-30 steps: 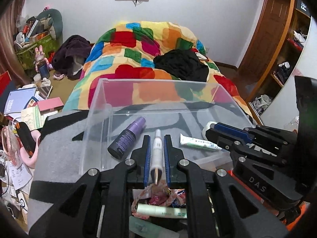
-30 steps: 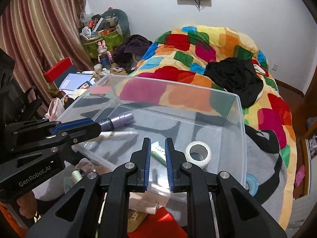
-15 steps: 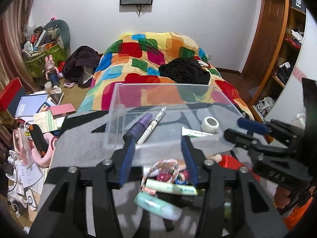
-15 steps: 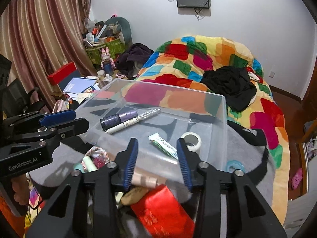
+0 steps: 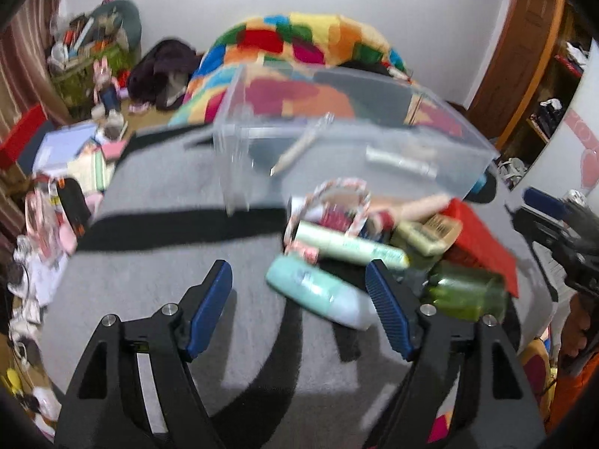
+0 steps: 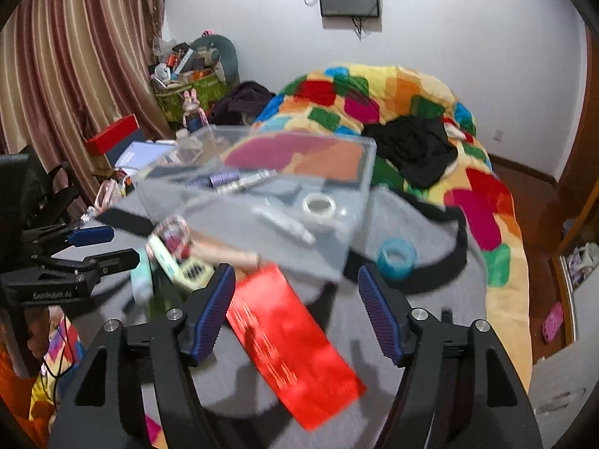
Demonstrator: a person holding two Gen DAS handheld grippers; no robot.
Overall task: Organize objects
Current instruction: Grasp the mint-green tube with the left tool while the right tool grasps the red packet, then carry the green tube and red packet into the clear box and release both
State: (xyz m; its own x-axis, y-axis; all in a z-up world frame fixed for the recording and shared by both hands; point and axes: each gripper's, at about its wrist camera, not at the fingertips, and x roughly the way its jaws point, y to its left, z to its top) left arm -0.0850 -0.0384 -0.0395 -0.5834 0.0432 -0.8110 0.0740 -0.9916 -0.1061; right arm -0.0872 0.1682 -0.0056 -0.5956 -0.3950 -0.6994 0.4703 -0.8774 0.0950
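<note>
A clear plastic bin (image 5: 464, 157) (image 6: 359, 172) stands on the grey table; a pen (image 5: 299, 147), a purple bottle (image 6: 219, 179), a tube (image 6: 284, 224) and a white tape roll (image 6: 318, 205) lie inside. In front of it lies a pile: a mint bottle (image 5: 318, 292), a pale green tube (image 5: 348, 247), a green glass bottle (image 5: 464, 293), a patterned ring (image 5: 337, 191) and a red envelope (image 6: 292, 344). My left gripper (image 5: 303, 307) is open and empty, above the table near the mint bottle. My right gripper (image 6: 303, 307) is open and empty over the red envelope.
A blue tape roll (image 6: 397, 258) lies on the table right of the bin. A bed with a multicoloured quilt (image 6: 393, 104) is behind the table. Clutter and books (image 5: 71, 149) sit on the floor at left. A wooden shelf (image 5: 539, 75) stands at right.
My left gripper opened and released the pen into the bin. Both grippers opened wide and pulled back from the bin, now over the pile in front of it.
</note>
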